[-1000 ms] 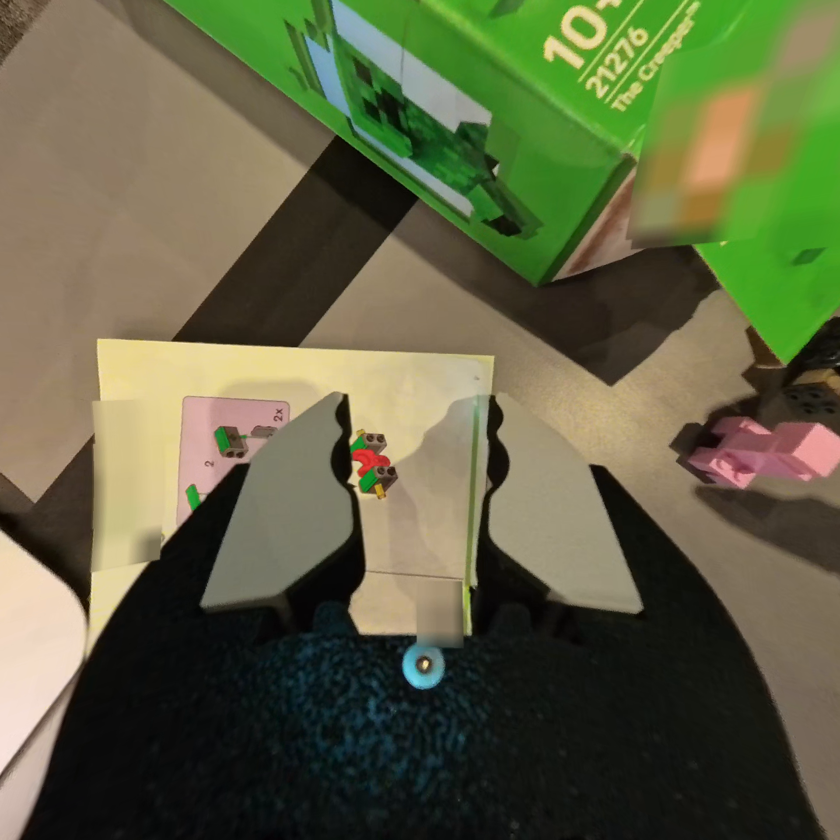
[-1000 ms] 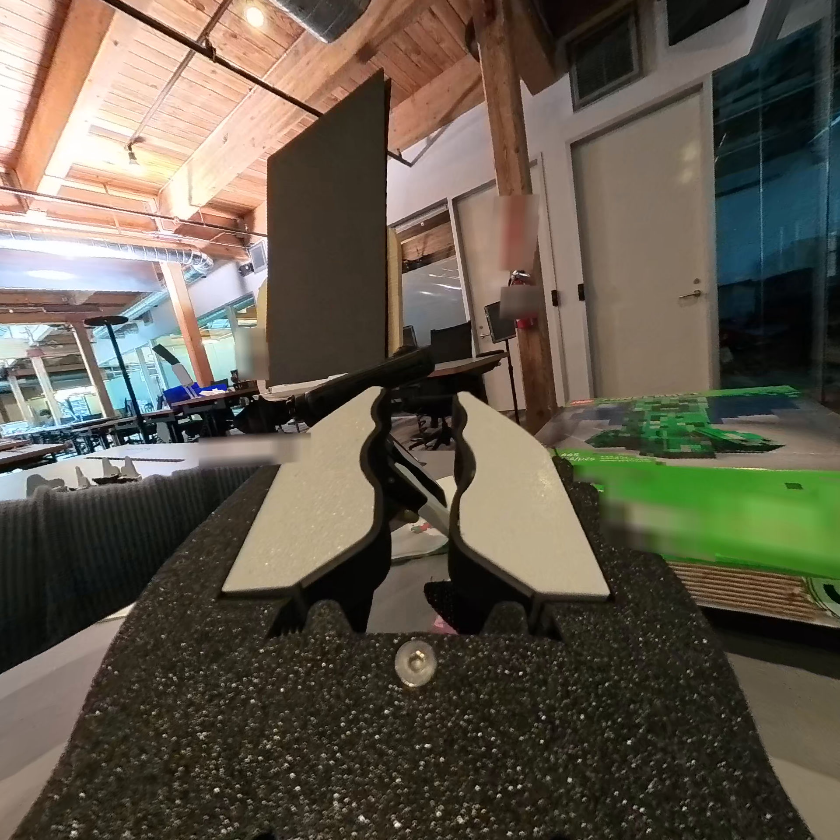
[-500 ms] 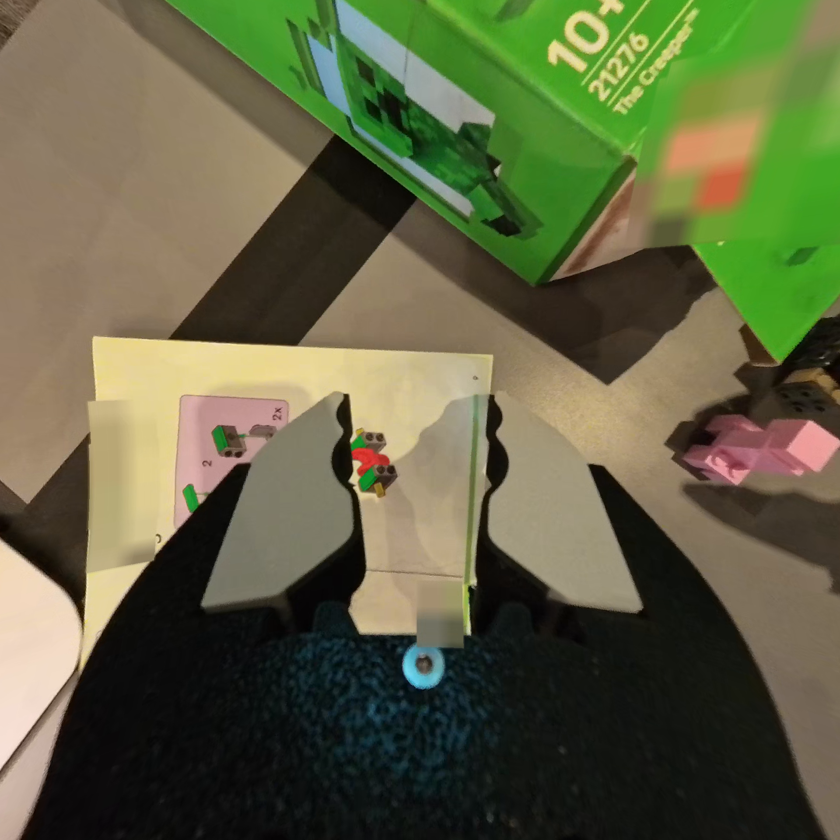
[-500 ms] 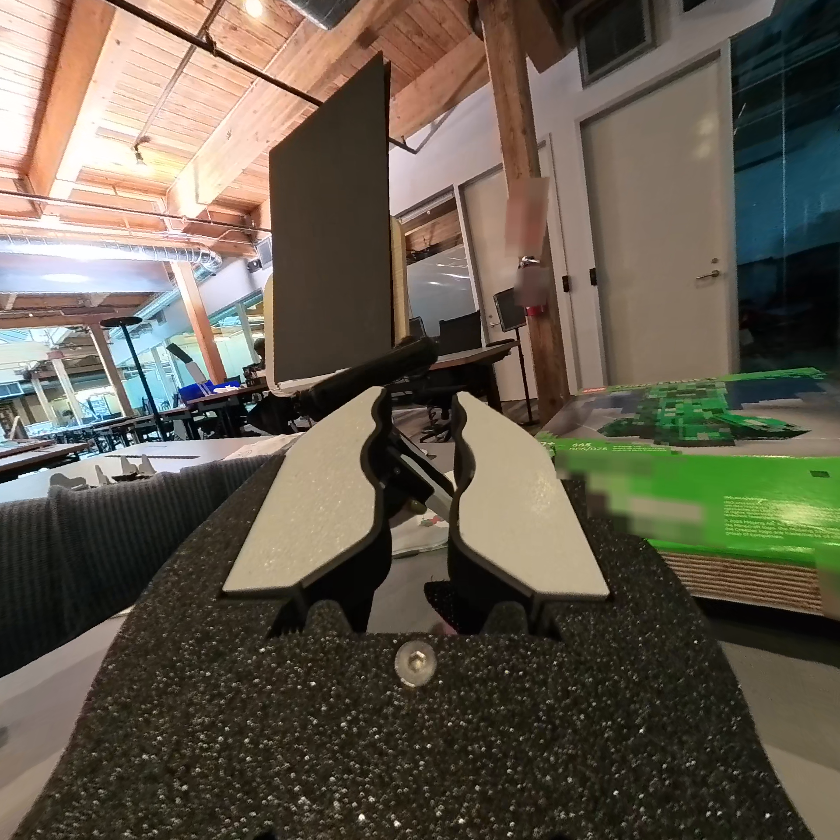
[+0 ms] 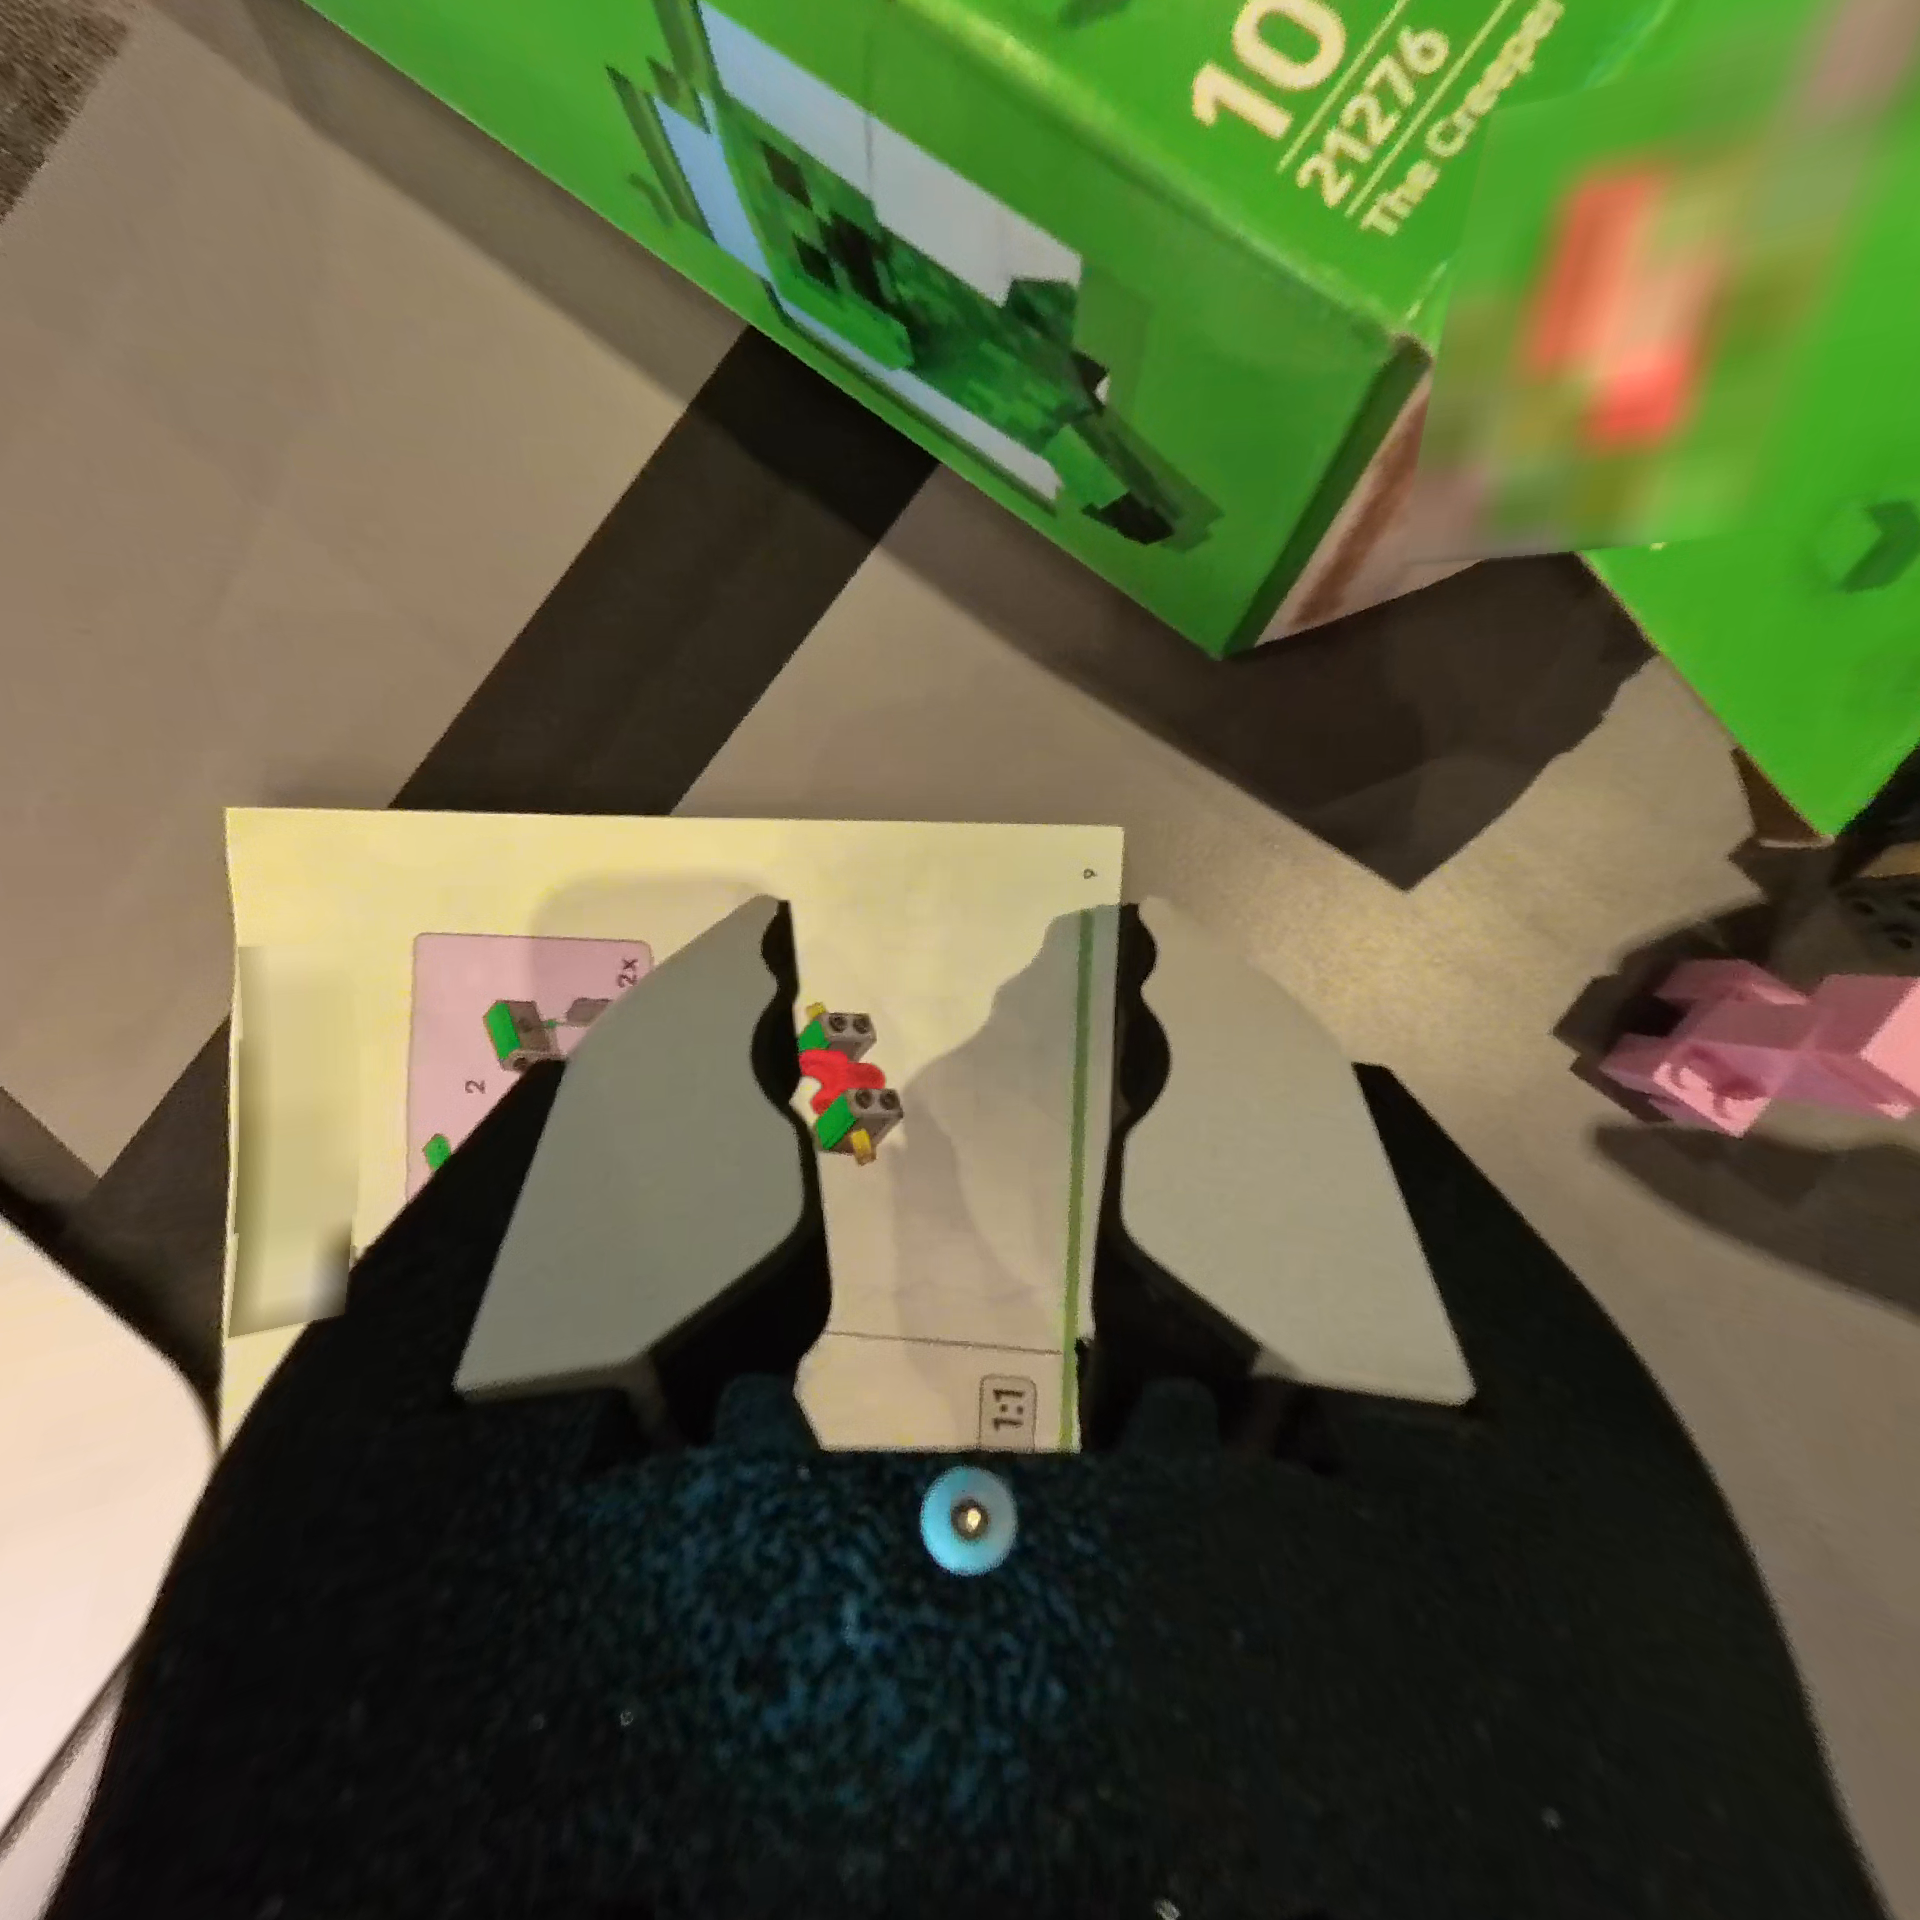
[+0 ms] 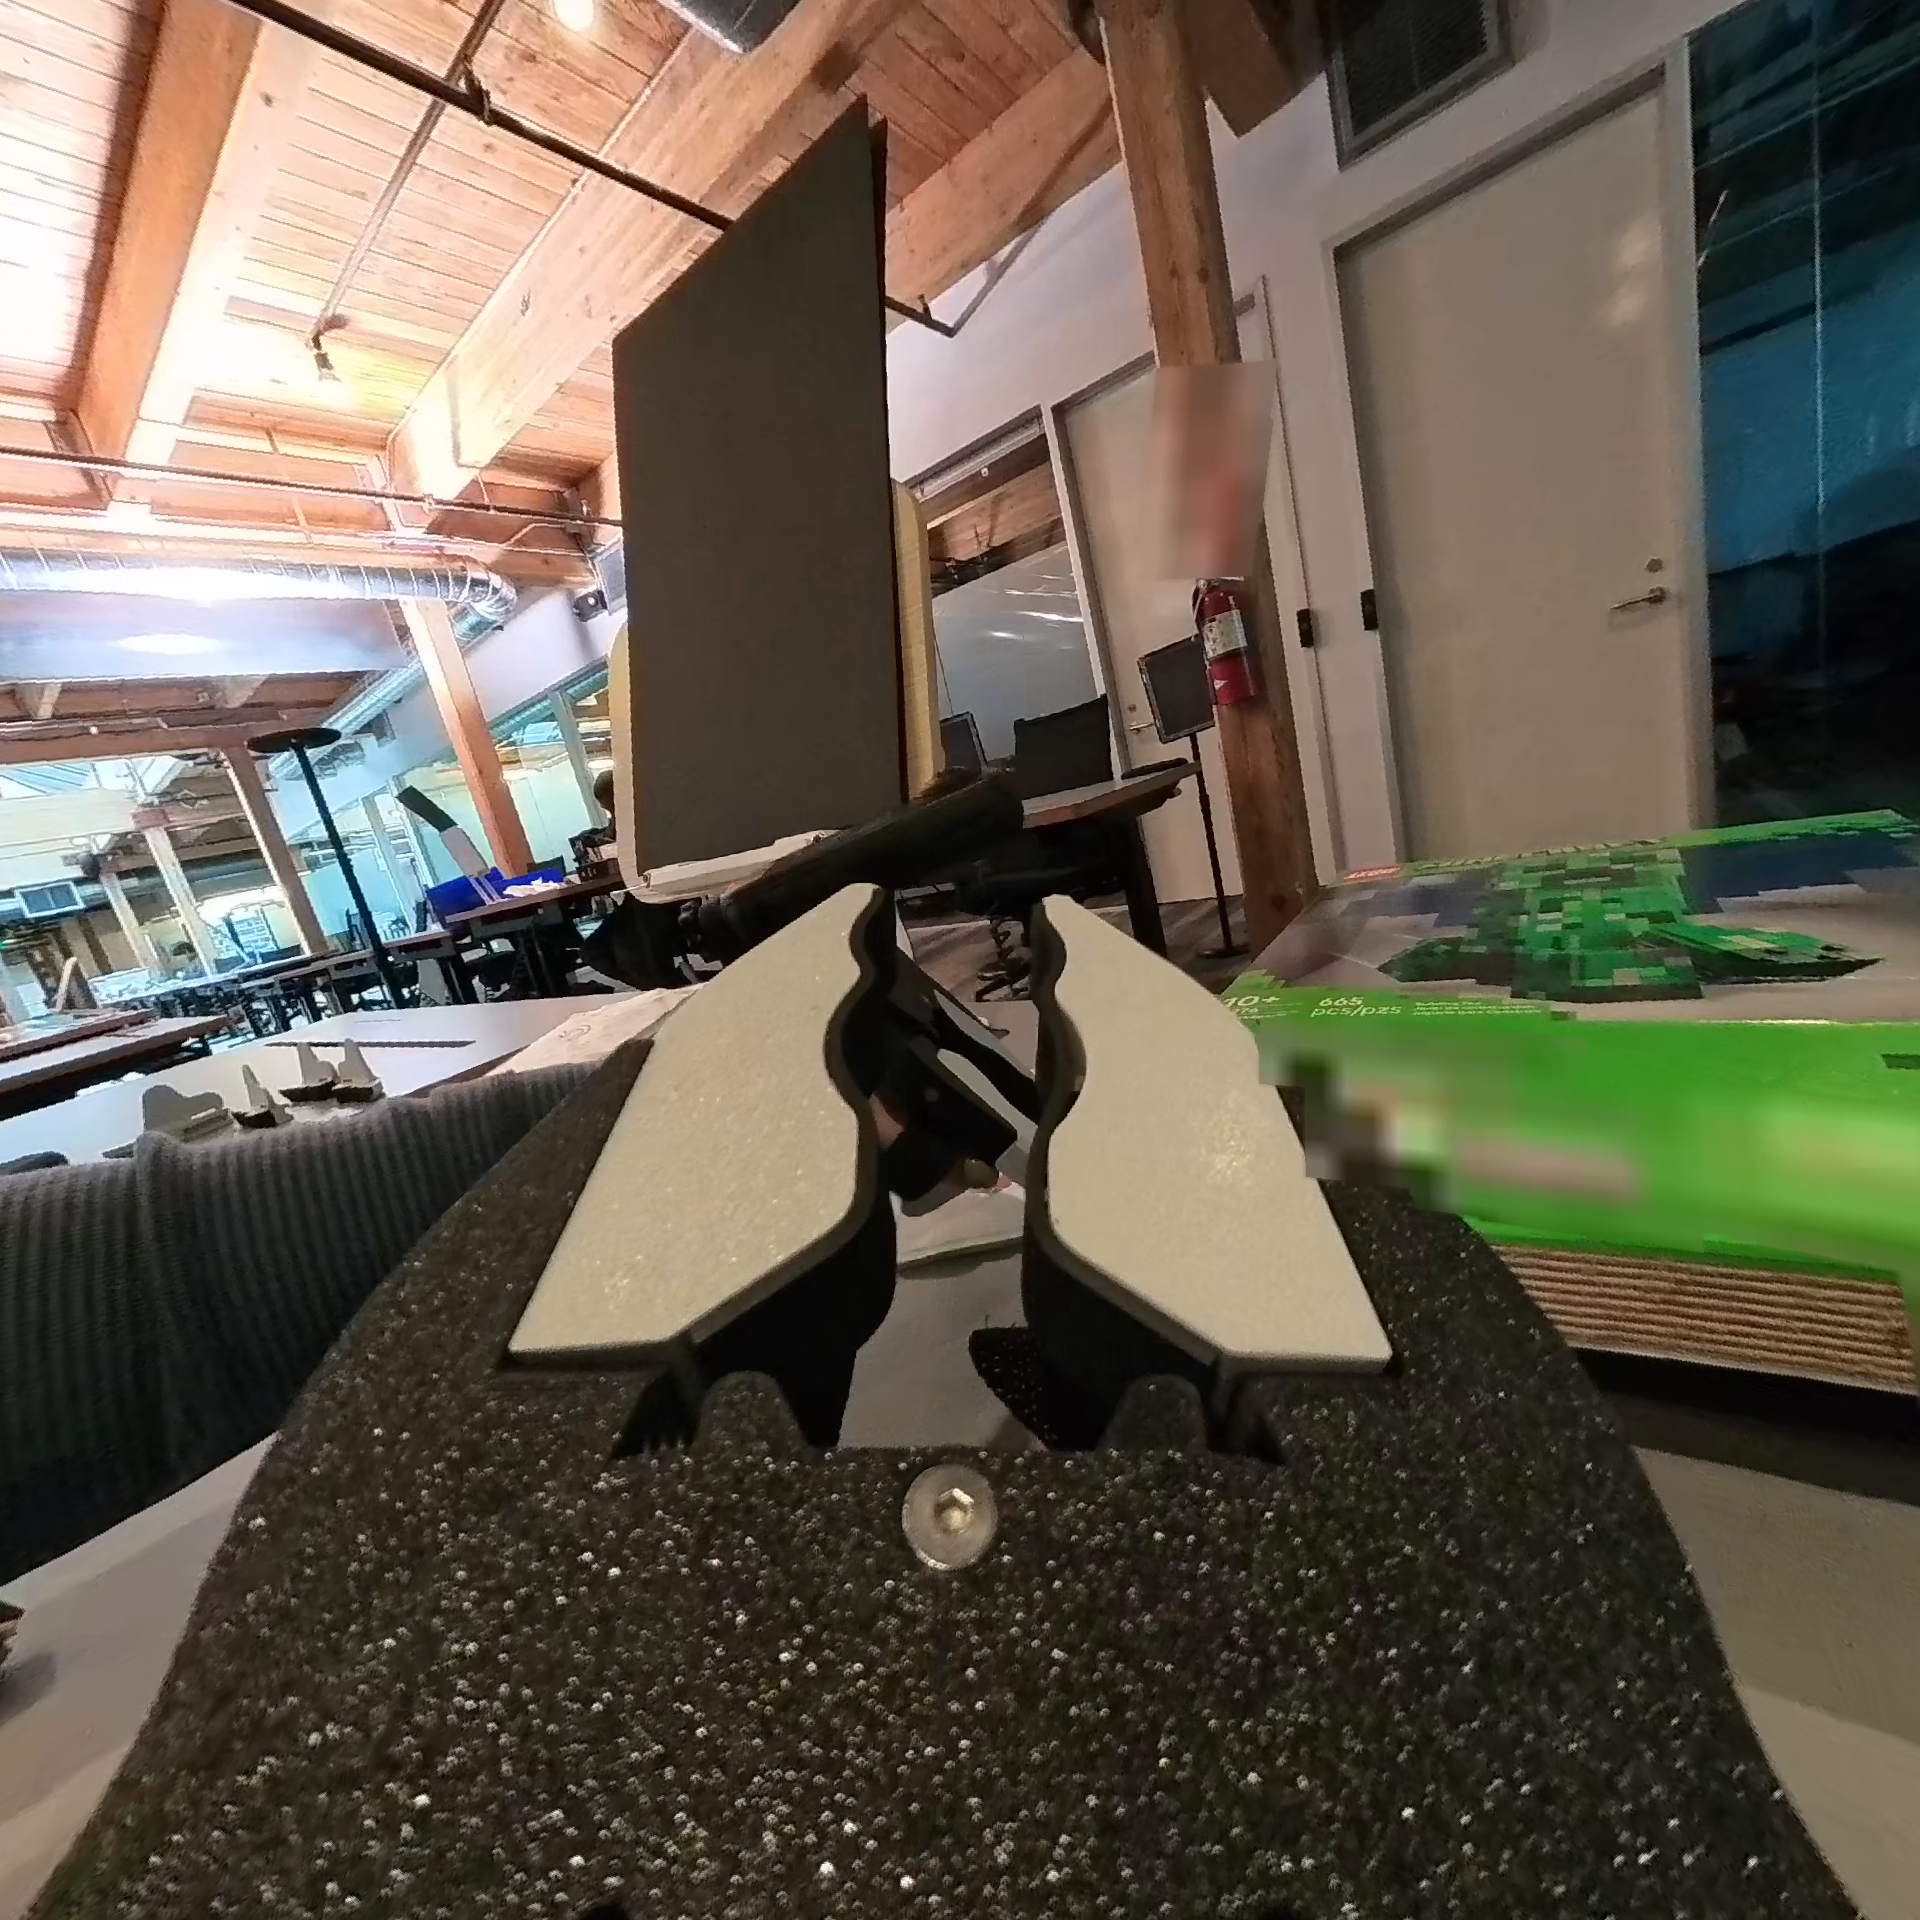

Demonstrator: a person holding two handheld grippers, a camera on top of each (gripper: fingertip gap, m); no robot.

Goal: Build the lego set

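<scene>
- Two hand-held grippers work over a grey table (image 5: 260,436) where a lego build is under way; the left gripper (image 5: 961,925) points down at the table, jaws spread wide with nothing between them.
- Directly beneath and between those open jaws lies the pale yellow instruction booklet (image 5: 935,883), flat on the table, its printed building step showing in the gap; the page's right edge runs just inside the right finger.
- Ahead of the left jaws, beyond the booklet's far edge, stands the green lego box (image 5: 1039,208), tilted across the upper part of the view, with a dark strip (image 5: 665,582) of the table running diagonally toward it.
- To the right of the left jaws, well clear of the booklet, sits a small pink lego figure (image 5: 1745,1060), with a dark, studded lego piece (image 5: 1870,925) touching its far side; that piece is blurred and cut by the frame edge.
- The right gripper (image 6: 961,914) is aimed level across the room, its jaws parted by a narrow gap and gripping nothing.
- Seen through that gap is a black device (image 6: 935,1101), too hidden to identify.
- To the right of the right jaws lies the lego box (image 6: 1558,1101); to their left, a person's grey ribbed sleeve (image 6: 208,1268).
</scene>
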